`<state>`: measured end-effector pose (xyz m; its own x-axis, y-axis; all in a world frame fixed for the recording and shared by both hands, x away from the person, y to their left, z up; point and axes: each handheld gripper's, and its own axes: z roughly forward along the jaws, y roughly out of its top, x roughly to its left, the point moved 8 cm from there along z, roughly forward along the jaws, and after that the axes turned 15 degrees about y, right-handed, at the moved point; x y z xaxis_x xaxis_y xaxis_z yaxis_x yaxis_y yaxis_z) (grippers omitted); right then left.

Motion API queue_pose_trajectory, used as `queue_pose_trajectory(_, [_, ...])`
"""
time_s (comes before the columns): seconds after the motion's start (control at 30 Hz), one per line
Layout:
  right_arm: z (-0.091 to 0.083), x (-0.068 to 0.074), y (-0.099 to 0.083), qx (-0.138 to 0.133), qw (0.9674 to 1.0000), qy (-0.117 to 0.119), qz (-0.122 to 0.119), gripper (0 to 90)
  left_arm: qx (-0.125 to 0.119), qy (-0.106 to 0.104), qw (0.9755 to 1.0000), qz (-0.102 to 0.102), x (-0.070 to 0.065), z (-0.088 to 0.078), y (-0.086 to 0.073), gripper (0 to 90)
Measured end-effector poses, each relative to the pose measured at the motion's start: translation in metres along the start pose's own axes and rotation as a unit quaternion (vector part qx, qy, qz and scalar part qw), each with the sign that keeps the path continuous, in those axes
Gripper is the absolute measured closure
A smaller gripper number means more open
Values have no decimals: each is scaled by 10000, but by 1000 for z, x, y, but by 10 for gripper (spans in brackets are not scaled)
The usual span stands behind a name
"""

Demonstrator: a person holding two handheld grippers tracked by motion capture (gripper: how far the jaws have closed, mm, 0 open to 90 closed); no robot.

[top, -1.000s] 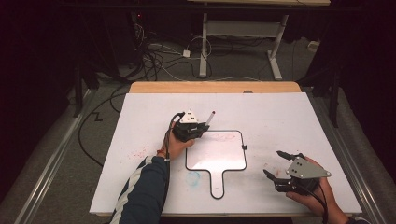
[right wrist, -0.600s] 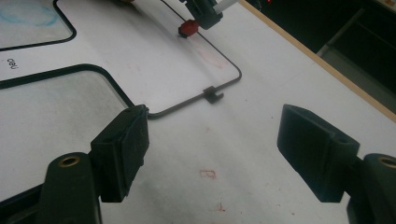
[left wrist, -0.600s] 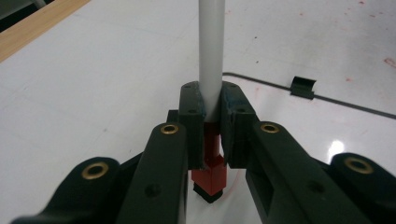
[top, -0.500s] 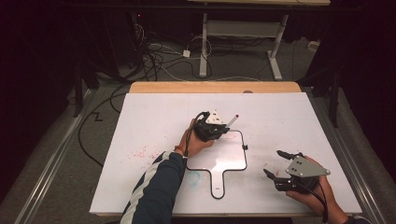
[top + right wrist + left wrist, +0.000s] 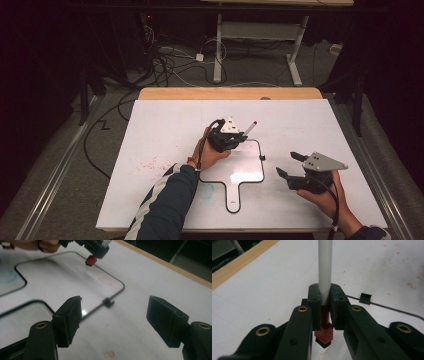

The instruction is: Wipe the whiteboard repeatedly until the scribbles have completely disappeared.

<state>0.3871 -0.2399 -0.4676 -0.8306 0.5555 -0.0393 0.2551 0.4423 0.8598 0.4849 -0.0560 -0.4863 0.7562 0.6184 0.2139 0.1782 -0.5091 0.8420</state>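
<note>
My left gripper [image 5: 239, 137] is shut on a marker [image 5: 248, 128] with a white barrel, over the top edge of a small paddle-shaped whiteboard [image 5: 245, 172]. In the left gripper view the jaws clamp the barrel [image 5: 324, 262] and its red end [image 5: 325, 333] points back toward the camera. In the right gripper view that red end [image 5: 91, 260] hangs just over the board [image 5: 62, 277], near a faint red smear [image 5: 105, 280]. My right gripper [image 5: 287, 164] stands open to the right of the board. Its jaws have just been closing a little, with nothing between them [image 5: 115, 315].
The board lies on a white table [image 5: 165, 130] with a wooden far edge [image 5: 230, 93]. A black clip [image 5: 262, 158] sits on the board's right rim. Faint red specks [image 5: 152, 162] mark the table at left. Cables and desk legs lie on the floor beyond.
My left hand has carried the marker rightward, from the board's upper left corner to the middle of its top edge. My right gripper has edged slightly toward the board.
</note>
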Motion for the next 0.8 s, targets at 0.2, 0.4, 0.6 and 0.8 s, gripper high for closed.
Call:
queue_pose_trajectory(0.2, [19,-11,34,-376,9983,258,361,330,-157,31,9999,-7,-9,-9,8,790])
queue_pose_trajectory(0.4, [46,-7,65,-569,9952,586,548,383,-275,69,9996,-27,-17,-14,9,788])
queue_pose_trajectory(0.6, [70,-5,82,-750,9911,842,706,497,-428,137,9987,-228,-23,-17,8,788])
queue_pose_trajectory(0.8, [82,-5,90,-830,9915,701,722,666,-480,254,9978,-371,-21,-21,5,788])
